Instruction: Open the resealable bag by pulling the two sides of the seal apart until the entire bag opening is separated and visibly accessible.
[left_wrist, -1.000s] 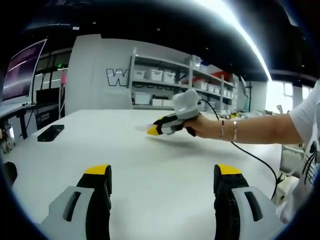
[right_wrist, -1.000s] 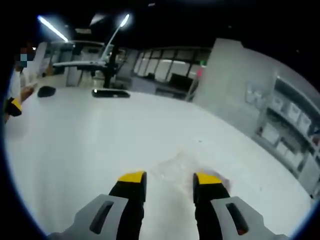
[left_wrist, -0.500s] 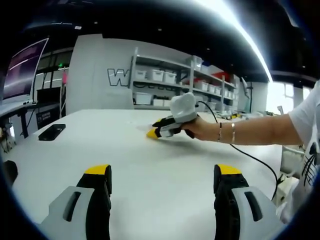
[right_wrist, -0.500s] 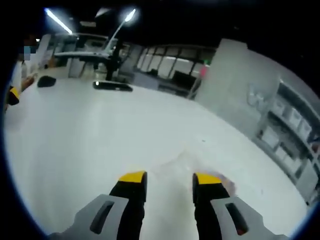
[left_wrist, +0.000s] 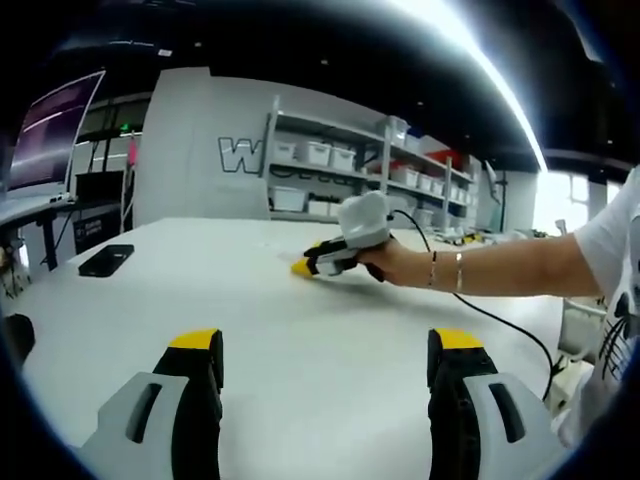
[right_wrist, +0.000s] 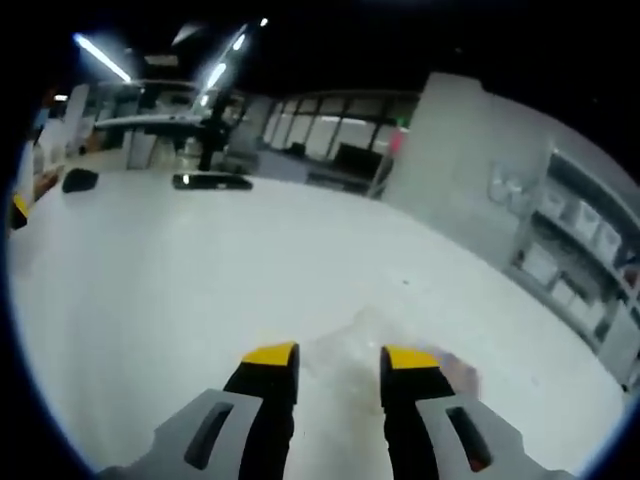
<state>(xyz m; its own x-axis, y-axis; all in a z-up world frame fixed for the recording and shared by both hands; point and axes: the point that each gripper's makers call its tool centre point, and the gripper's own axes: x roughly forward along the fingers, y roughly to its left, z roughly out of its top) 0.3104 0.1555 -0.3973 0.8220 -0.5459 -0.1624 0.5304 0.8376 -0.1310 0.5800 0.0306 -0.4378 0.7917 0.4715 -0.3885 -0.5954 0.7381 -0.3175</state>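
Note:
A clear resealable bag (right_wrist: 352, 335) lies flat on the white table (right_wrist: 200, 270), with a pinkish patch at its right end. My right gripper (right_wrist: 340, 357) stands open low over the table, its yellow-tipped jaws either side of the bag's near edge. In the left gripper view a hand holds the right gripper (left_wrist: 303, 267) with its tips down at the tabletop; the bag is too faint to make out there. My left gripper (left_wrist: 325, 342) is wide open near the table's front, with nothing between its jaws. The left gripper (right_wrist: 17, 212) also shows as a yellow tip at the left edge.
A black phone (left_wrist: 105, 260) (right_wrist: 210, 181) lies on the far left of the table, and a small black object (right_wrist: 80, 180) sits near it. Shelves with white bins (left_wrist: 350, 165) stand behind the table. A cable (left_wrist: 500, 315) trails from the right gripper.
The right gripper's jaws have narrowed a little around the bag's edge, and its tips have sunk slightly to the tabletop. The left gripper has stayed open and still.

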